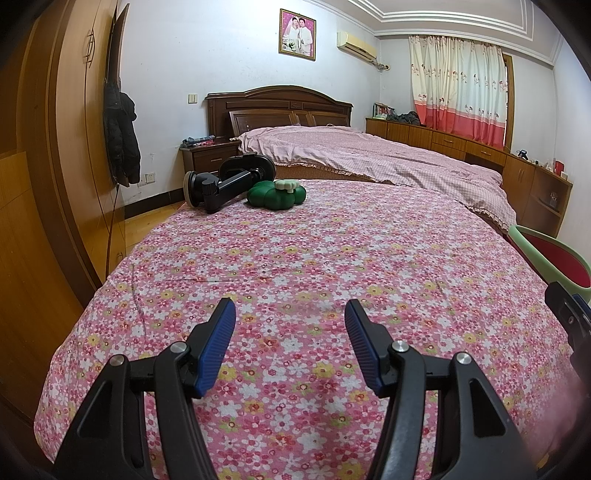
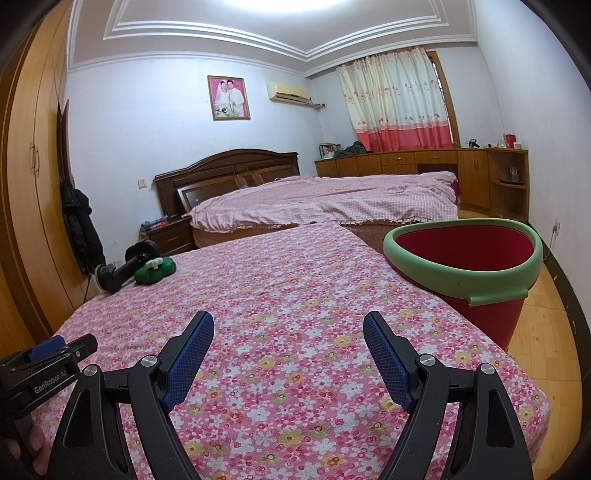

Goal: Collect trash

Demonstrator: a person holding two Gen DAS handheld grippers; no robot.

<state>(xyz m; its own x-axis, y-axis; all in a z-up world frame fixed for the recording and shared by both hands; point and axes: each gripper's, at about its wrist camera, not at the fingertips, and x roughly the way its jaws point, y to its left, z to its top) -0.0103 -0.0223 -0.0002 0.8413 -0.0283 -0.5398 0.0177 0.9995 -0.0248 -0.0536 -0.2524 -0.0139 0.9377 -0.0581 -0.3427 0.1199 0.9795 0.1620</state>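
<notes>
I hold the left gripper [image 1: 290, 314] low over the flower-print tabletop [image 1: 332, 258], its fingers [image 1: 218, 343] spread with nothing between them; the right gripper [image 2: 288, 326] hovers alongside, fingers [image 2: 188, 354] released wider and equally empty; at the far left corner of the cloth lie a black suction mount [image 1: 221, 182] and a green lobed container [image 1: 277, 194] with a pale cap, touching each other; the red bin [image 2: 476, 273] with its green rim stands just beside the right edge.

Room evenly and brightly lit; ceiling light [image 2: 280, 3] glares at the top edge. Both views sharp, strong fisheye bending, dark corner vignetting.
</notes>
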